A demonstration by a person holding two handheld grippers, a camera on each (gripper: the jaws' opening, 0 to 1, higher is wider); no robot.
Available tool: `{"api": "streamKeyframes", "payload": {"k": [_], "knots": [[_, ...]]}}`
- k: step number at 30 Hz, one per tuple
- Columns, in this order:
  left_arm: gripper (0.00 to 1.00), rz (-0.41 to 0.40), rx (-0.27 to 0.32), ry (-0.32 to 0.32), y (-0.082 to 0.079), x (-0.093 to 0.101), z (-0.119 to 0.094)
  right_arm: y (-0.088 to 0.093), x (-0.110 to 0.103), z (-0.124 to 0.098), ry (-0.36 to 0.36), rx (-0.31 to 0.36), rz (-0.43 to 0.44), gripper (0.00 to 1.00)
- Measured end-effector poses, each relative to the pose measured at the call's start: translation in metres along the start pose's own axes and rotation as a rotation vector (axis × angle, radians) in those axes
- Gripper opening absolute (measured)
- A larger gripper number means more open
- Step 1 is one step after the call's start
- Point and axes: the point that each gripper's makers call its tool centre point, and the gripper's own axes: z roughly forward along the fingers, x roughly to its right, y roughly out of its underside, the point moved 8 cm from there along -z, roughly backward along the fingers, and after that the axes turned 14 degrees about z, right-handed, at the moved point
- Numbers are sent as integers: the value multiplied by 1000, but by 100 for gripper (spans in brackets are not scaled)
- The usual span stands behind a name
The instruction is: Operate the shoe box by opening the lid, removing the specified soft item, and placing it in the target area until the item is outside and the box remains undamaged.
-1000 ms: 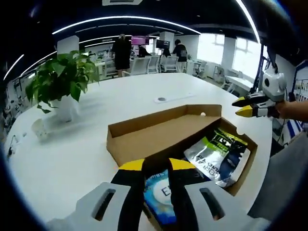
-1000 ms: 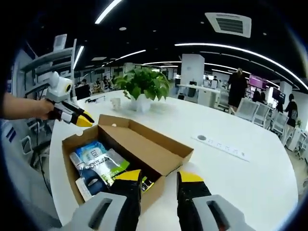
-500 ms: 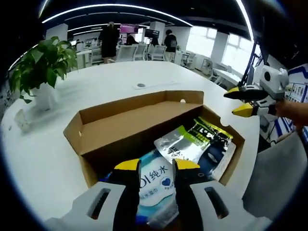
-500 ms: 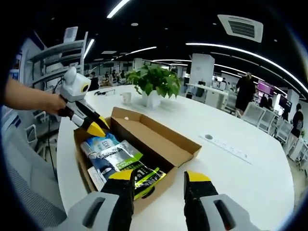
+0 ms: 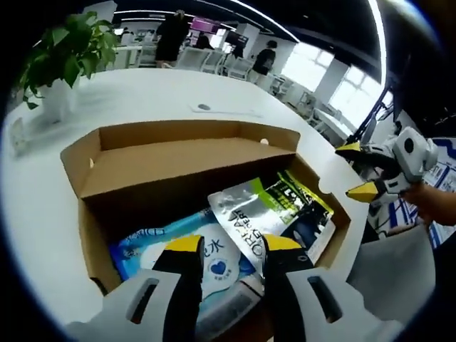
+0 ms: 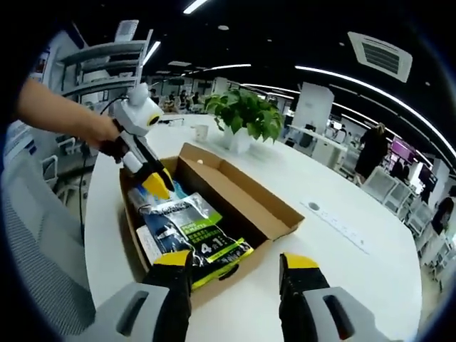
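Note:
The brown cardboard shoe box point(image 5: 164, 132) lies on the white table with its lid folded back flat. Inside are a blue wipes pack point(image 5: 142, 246) and a silver and green pouch point(image 5: 263, 210) overlapping it. My left gripper point(image 5: 234, 246) is open and low over the blue pack, with one jaw on each side of its printed face. In the right gripper view the left gripper point(image 6: 153, 182) dips into the box's far end point(image 6: 242, 199), beside the pouch point(image 6: 192, 224). My right gripper point(image 6: 236, 260) is open above the box's near corner, holding nothing. It also hangs open point(image 5: 360, 171) right of the box.
A potted green plant point(image 5: 64, 50) point(image 6: 246, 117) stands on the round white table point(image 5: 43, 192) beyond the box. A flat socket plate point(image 6: 342, 217) lies on the table to the right. The table edge and a person's arm point(image 6: 57, 107) are close on the left.
My left gripper has come forward and down into the box, and the blue pack now sits between its jaws. The right gripper has stayed open near the box's corner.

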Motion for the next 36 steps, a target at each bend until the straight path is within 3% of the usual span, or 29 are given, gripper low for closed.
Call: {"api": "streamKeyframes", "payload": {"k": [26, 36], "knots": [[25, -144, -5, 78, 3, 3, 25, 10, -11, 6, -87, -3, 3, 49], [7, -187, 47, 73, 1, -1, 24, 9, -15, 10, -107, 9, 9, 49]]}}
